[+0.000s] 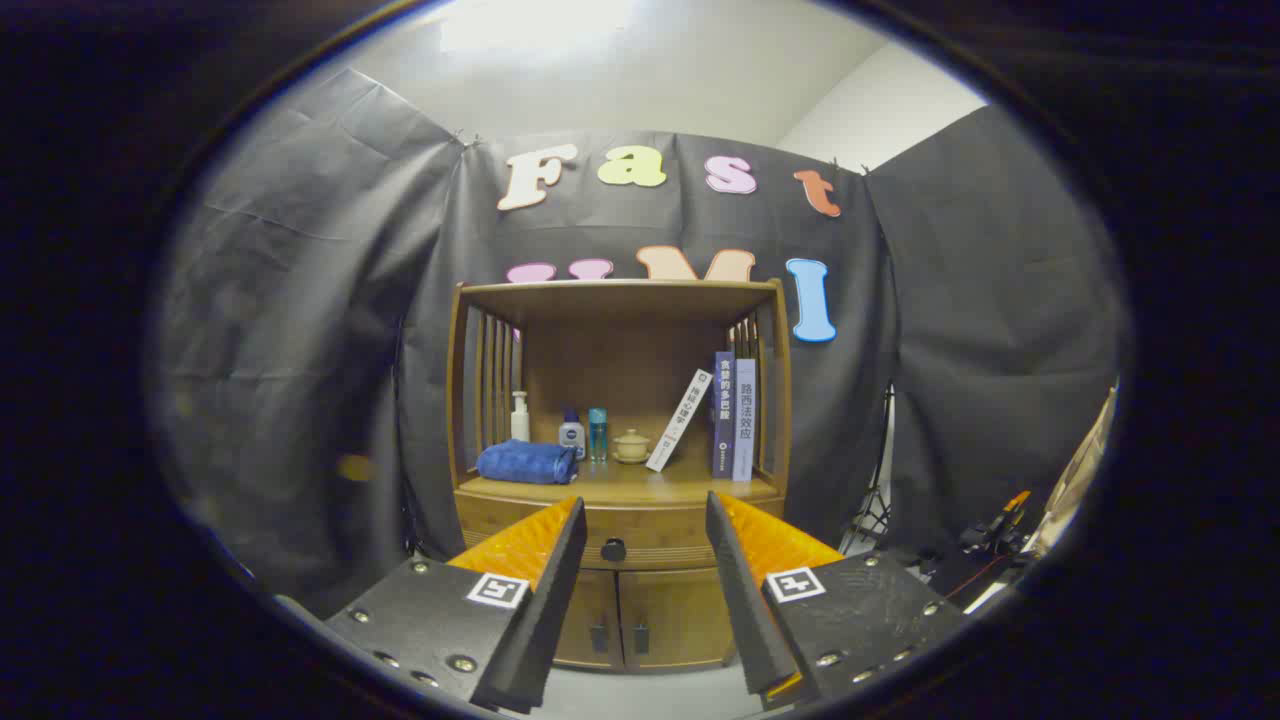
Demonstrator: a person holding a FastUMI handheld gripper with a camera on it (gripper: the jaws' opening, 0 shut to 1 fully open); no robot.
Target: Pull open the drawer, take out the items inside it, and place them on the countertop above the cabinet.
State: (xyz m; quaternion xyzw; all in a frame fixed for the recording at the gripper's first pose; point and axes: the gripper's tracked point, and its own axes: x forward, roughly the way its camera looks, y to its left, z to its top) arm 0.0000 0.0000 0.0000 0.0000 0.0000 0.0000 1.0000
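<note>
the gripper (645,515) sits nearest, its two fingers (545,590) spread wide apart with nothing between them, so it is released and holds nothing. beyond the fingertips stands a wooden cabinet (620,470) against the black cloth wall. the drawer (640,540) runs across the cabinet just under the countertop (620,487) and is closed; its dark round knob (613,549) shows in the gap between the fingers, closer to the left one, and well apart from both. whatever lies inside the drawer cannot be seen. below the drawer are two small doors (645,620) side by side, each with a dark handle near the middle seam.

on the countertop, inside the open shelf space, a folded blue towel (527,462) lies at the near left. behind it stands a white pump bottle (520,416), and to its right a small dark-capped bottle (572,434) and a slim teal bottle (597,433). a small tan lidded pot (631,446) sits near the middle. to the right a white book (680,420) leans against two upright books (733,416) at the far right side of the shelf
</note>
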